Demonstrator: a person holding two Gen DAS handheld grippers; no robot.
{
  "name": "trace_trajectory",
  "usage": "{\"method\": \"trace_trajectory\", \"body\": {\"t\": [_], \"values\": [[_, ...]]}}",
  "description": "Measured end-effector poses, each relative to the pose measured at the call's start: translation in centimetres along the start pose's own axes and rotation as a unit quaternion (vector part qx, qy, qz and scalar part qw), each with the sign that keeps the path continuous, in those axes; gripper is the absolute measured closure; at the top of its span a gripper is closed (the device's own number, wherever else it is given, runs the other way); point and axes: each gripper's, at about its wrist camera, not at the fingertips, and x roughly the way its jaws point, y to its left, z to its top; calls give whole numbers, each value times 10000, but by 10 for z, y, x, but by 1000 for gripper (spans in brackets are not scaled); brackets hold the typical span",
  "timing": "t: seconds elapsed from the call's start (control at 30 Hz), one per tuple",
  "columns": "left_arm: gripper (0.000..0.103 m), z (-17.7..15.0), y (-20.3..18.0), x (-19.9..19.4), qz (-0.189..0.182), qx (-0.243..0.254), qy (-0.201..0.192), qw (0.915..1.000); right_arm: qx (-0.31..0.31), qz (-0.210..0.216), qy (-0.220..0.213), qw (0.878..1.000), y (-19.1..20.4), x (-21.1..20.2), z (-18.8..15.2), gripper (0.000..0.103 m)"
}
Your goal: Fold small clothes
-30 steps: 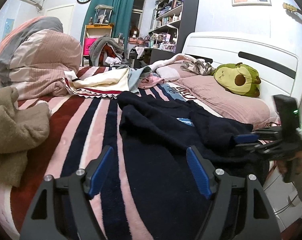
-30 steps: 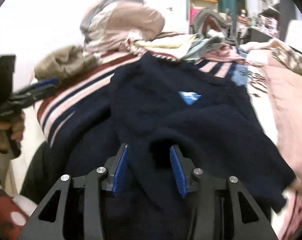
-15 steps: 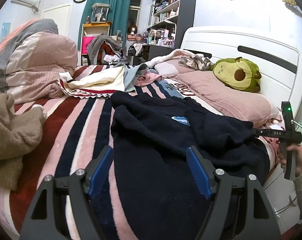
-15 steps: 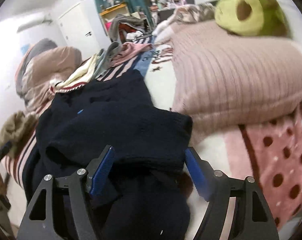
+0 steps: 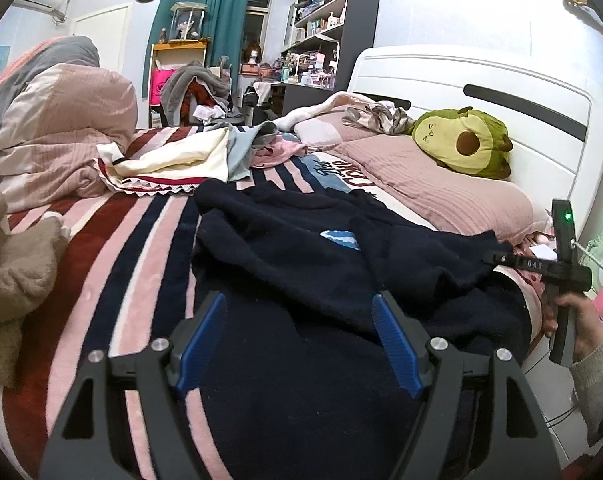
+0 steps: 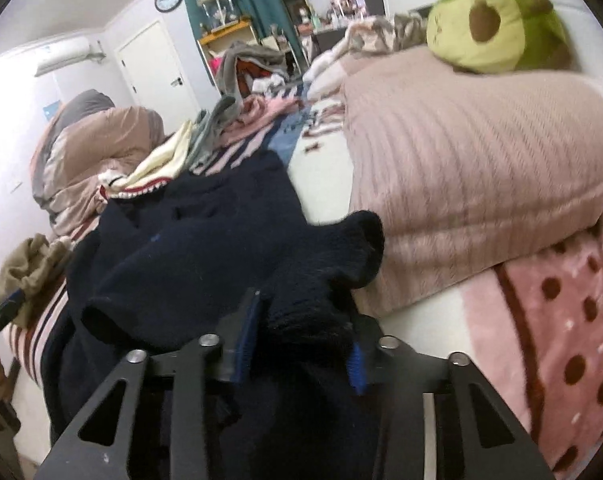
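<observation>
Navy sweater [image 5: 301, 264] is lying spread across the striped blanket [image 5: 101, 264] on the bed, filling the centre of the left wrist view from 6 o'clock up toward 12, with one sleeve running off toward 3 o'clock.

Right gripper [image 6: 305, 332] is closing its jaws on the sleeve cuff [image 6: 341, 248], a thick wad of knit already sitting between the blue pads (the cuff end is poking out beyond the tips toward 1 o'clock, next to the pink pillow [image 6: 481, 160]). Left gripper [image 5: 297, 336] is hovering over the sweater body with its jaws standing wide and nothing between them.

Risks, as judged from here:
- The grip is sitting on a bunched fold, not a flat edge. If the pads are catching only the outer layer, the sleeve is likely slipping out partway through the carry.
- The left gripper is not pinning the body. Pulling the sleeve across could be dragging the whole sweater sideways and rumpling it.
- The sleeve is lying near the bed edge at 3 o'clock in the left view; a dropped cuff may be sliding off the mattress.
- Fuzzy knit clings to the blanket pile, so the fold line may be landing crooked.
</observation>
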Motion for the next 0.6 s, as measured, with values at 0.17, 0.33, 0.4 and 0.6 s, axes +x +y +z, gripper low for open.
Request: {"method": "trace_trajectory", "body": {"t": [0.17,0.33,0.4,0.6], "values": [[31,-2,6,-5,3,-74,-34,10000,-131,67,-94,9998,7,-1,11,85],[31,-5,10,-9,33,-99,-70,9999,-31,130,77,9999,13,14,10,96],[31,-6,13,-11,49,-120,-91,9999,-96,132,-89,9998,20,9,12,97],[31,-9,27,-23,58,-266,-260,9993,-533,711,-646,9939,67,-16,30,98]]}}
